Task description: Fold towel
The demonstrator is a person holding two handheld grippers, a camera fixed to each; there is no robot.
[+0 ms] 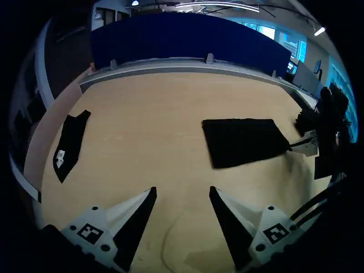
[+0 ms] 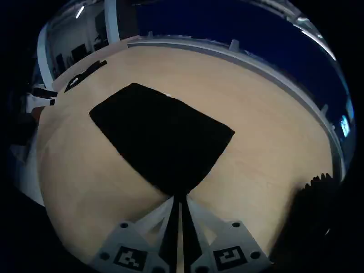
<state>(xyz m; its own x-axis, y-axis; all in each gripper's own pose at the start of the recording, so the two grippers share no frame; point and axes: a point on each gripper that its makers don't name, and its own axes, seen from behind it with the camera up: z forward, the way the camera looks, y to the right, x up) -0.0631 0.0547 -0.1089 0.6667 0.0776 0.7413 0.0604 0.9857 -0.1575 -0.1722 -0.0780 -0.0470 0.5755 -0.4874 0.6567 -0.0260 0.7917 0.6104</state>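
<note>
Towel (image 2: 159,136), black and lying flat, has its near corner pinched between the closed fingers of the right gripper (image 2: 180,202). The left gripper (image 1: 182,193) hangs wide open and empty above the wooden table (image 1: 150,109). Another dark cloth (image 1: 70,141) lies well apart, near the table's edge.

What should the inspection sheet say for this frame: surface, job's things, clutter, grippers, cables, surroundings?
Surface: light wooden table.
Job's things: black towel, lying flat as a rectangle.
Clutter: second black cloth with a white tag, near the table's far left edge in the left gripper view.
Grippers: left gripper open above bare wood; right gripper closed on the towel's near corner.
Cables: dark cables beside the left gripper.
Surroundings: blue partition behind the table, ceiling lights, windows.
</note>
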